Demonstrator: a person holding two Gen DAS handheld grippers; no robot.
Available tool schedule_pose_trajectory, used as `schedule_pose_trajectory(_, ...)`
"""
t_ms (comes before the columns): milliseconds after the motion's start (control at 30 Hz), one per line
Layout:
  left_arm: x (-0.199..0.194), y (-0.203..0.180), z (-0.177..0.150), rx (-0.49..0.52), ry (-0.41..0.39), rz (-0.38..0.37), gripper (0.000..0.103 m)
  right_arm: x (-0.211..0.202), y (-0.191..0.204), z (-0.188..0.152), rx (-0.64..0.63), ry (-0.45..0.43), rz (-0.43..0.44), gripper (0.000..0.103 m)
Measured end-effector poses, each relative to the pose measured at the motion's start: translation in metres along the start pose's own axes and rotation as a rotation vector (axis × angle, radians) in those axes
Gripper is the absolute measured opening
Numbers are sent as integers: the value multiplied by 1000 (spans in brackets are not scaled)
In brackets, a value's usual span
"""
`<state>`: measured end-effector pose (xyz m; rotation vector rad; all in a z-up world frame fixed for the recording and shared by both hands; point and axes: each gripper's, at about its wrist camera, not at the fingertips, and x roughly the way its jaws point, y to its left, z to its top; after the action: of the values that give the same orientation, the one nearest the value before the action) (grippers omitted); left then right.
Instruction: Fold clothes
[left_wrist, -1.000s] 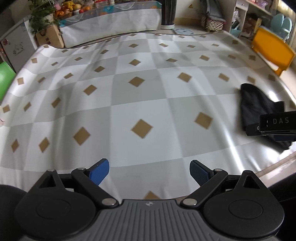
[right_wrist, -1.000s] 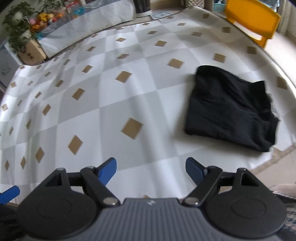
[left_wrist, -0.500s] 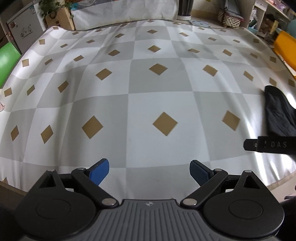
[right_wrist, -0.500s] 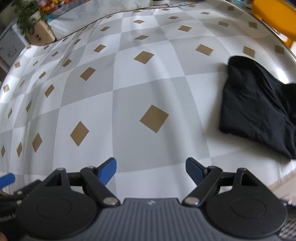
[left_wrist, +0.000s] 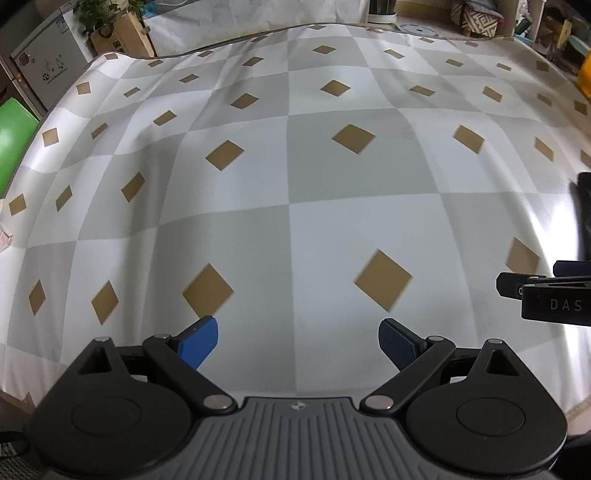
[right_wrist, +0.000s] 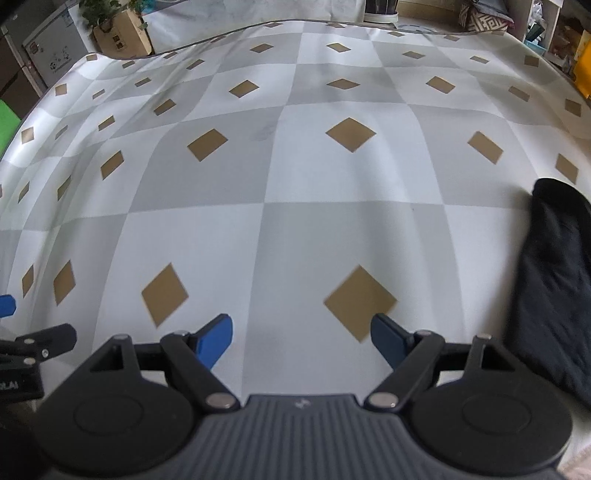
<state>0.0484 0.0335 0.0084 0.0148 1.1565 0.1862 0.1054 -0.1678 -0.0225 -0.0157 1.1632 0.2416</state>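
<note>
- Left wrist view: left gripper (left_wrist: 297, 345) over the checked tablecloth (left_wrist: 288, 177), jaws wide, nothing between them.
- Far right of that gripper, at the frame edge: only a dark sliver of the black garment (left_wrist: 583, 218), long axis not readable here.
- Just below that sliver: right gripper (left_wrist: 532, 286) entering from the right.
- Right wrist view: right gripper (right_wrist: 301, 341), jaws wide, empty, above the tablecloth (right_wrist: 295, 177).
- Folded black garment (right_wrist: 554, 280) well right of those jaws, outside them, flat on the cloth, long axis running from near edge toward far edge, rounded end pointing away.
- Left gripper's blue tip (right_wrist: 5, 306) at the left border.
</note>
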Motion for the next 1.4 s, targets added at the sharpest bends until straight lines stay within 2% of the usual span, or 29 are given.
schedule_pose_trajectory(200, 17, 12, 15, -85, 14, -32, 94, 30, 1, 19, 35, 4, -18, 81)
schedule_pose_trajectory(500, 29, 16, 24, -172, -10, -118, 95, 55, 5, 36, 66, -4, -17, 81)
schedule_pose_trajectory(567, 29, 18, 26, -183, -22, -104, 99, 58, 5, 39, 61, -7, -27, 81)
schedule_pose_trajectory(700, 24, 13, 27, -135, -71, -47, 103, 64, 6, 44, 37, -38, -54, 83)
schedule_pose_trajectory(867, 25, 12, 28, -158, -89, -84, 103, 70, 7, 45, -4, -83, -74, 88)
schedule_pose_trajectory(1033, 27, 15, 30, -207, -109, -62, 103, 77, 8, 45, -53, -132, -94, 97)
schedule_pose_trajectory(1200, 38, 17, 38, -189, -55, -67, 103, 82, 10, 42, -40, -187, -108, 102)
schedule_pose_trajectory(1400, 45, 14, 39, -160, -24, -63, 103, 84, 13, 38, -38, -245, -112, 102)
